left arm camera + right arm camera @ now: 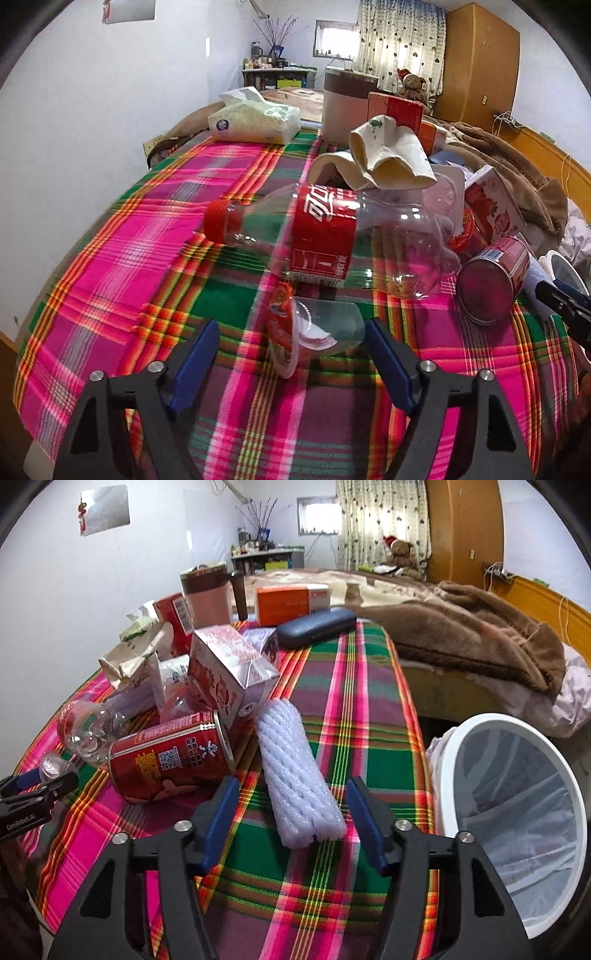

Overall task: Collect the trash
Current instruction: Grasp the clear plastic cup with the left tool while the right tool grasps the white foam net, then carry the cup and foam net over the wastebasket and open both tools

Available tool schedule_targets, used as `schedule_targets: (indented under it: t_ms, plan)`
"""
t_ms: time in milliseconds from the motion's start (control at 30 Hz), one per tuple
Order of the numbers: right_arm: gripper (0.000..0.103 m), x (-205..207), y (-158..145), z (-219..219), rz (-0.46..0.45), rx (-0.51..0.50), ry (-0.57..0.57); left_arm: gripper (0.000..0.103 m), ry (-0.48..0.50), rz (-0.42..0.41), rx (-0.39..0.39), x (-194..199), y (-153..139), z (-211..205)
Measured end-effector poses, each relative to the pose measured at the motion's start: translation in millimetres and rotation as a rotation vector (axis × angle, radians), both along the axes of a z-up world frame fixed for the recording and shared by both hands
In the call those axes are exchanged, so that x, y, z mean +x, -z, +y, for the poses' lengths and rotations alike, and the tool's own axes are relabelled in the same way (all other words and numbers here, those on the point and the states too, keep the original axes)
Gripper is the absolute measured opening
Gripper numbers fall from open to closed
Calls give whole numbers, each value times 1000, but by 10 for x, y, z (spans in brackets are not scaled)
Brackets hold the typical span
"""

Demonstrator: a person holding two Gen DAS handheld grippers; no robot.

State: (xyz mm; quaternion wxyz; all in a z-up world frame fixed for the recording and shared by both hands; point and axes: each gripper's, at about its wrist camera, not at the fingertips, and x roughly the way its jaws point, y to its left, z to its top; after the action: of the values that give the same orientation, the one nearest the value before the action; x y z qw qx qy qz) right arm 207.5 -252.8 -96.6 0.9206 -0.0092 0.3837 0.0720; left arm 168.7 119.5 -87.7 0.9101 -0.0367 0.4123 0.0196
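Two claws, left gripper and right gripper, both apart, straddling the plastic cup and foam sleeve low in frame; I'd centre each before squeezing gently.

The clear cup is motion-blurred; the white bin is cut off.

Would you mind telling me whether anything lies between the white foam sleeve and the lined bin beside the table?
Nothing visible does. The foam sleeve lies between the right gripper's open fingers, and only bare plaid cloth separates it from the bin off the table's edge.
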Motion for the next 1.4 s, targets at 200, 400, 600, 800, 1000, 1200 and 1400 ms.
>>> schedule_targets:
  t_ms: [200,400,600,800,1000,1200,1400]
  plan:
    - [52,131,20,44,34,-31,-14,60,-6,3,-9,57,-8,8]
    - [37,156,45,17,60,-23,-15,49,0,8,-17,90,-22,-12]
    - [28,145,20,2,46,-11,-13,49,-9,-1,-32,57,-41,-15]
    - [26,67,-44,-57,13,30,-6,48,-2,-23,-36,-41,-106,-56]
    - [26,-35,-151,-111,-33,60,-2,48,18,-68,-34,-190,-279,-163]
    - [26,-168,-336,-199,-89,89,13,48,69,-133,-41,-335,-561,-359]
    - [26,-310,-517,-360,-153,107,37,48,135,-187,-34,-428,-812,-666]
